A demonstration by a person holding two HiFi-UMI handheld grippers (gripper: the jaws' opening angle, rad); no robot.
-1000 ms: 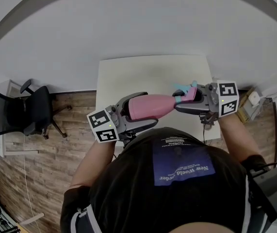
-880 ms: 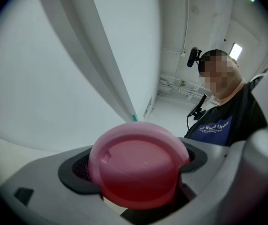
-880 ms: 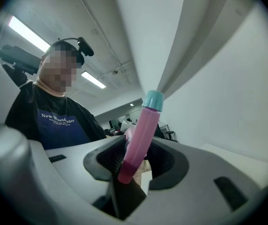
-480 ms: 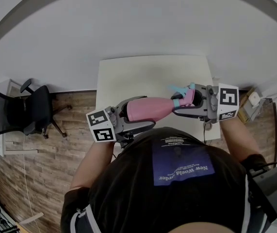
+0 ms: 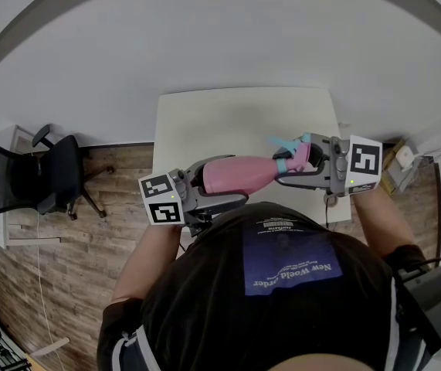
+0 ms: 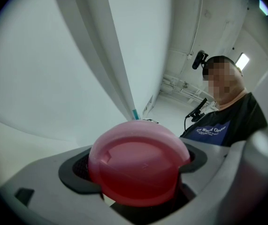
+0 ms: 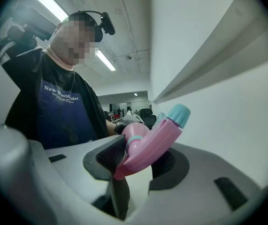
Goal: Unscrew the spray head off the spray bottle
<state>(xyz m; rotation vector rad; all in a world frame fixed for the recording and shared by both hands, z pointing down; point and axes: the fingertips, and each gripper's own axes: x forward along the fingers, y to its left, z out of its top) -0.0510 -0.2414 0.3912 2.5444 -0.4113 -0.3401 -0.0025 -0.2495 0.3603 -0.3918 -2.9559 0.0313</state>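
Observation:
A pink spray bottle (image 5: 239, 173) lies level in the air between my two grippers, above the near edge of the white table (image 5: 228, 122). My left gripper (image 5: 205, 184) is shut on the bottle's base end; the left gripper view shows its round pink bottom (image 6: 138, 165) filling the jaws. My right gripper (image 5: 305, 163) is shut on the pink spray head (image 7: 150, 144) with its teal nozzle (image 7: 178, 115); a teal collar (image 5: 281, 163) sits between head and body. The trigger (image 5: 282, 141) points away from me.
A black office chair (image 5: 27, 180) stands on the wood floor at the left. Small boxes (image 5: 399, 165) lie on the floor at the right of the table. A white wall rises behind the table.
The spray head has rolled with my right gripper, whose marker cube now shows a different face. The left gripper has rolled slightly. The bottle has stayed in place.

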